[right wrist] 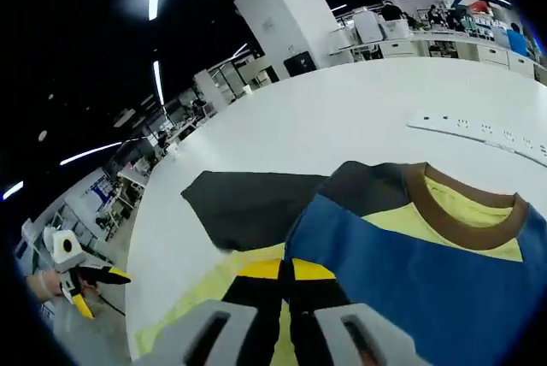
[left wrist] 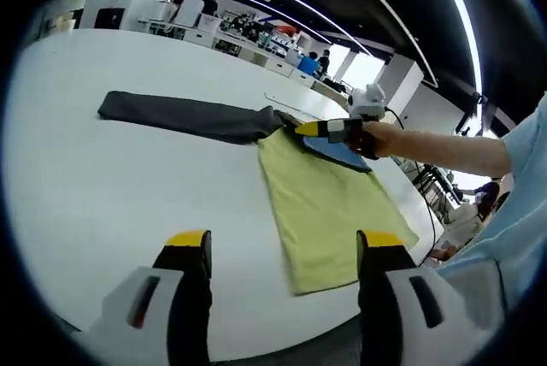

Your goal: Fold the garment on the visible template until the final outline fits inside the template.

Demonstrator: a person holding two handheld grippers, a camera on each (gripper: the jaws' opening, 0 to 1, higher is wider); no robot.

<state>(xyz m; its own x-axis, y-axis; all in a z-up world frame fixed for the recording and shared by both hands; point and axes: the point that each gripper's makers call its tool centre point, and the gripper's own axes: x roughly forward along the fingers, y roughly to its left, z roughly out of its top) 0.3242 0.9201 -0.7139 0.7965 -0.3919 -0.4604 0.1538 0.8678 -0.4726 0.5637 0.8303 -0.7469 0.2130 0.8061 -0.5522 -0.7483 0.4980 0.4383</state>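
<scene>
The garment [left wrist: 320, 203] lies flat on the white table [left wrist: 128, 186], with a yellow-green body, a blue panel [right wrist: 427, 272], a brown collar [right wrist: 466, 212] and a dark grey sleeve [left wrist: 184, 115] stretched out to the left. My right gripper [right wrist: 286, 269] is shut on the fabric where the blue panel meets the yellow. The left gripper view shows it as the right gripper [left wrist: 314, 129], held by a hand at the shoulder of the garment. My left gripper [left wrist: 285, 242] hovers open near the table's edge, short of the hem. It also appears as the left gripper [right wrist: 98, 291], far off to the left.
A long white strip with holes [right wrist: 479, 135] lies on the table beyond the collar. The table's near edge [left wrist: 282, 345] runs just under my left jaws. Desks, a white pillar [right wrist: 291, 15] and seated people stand well behind the table.
</scene>
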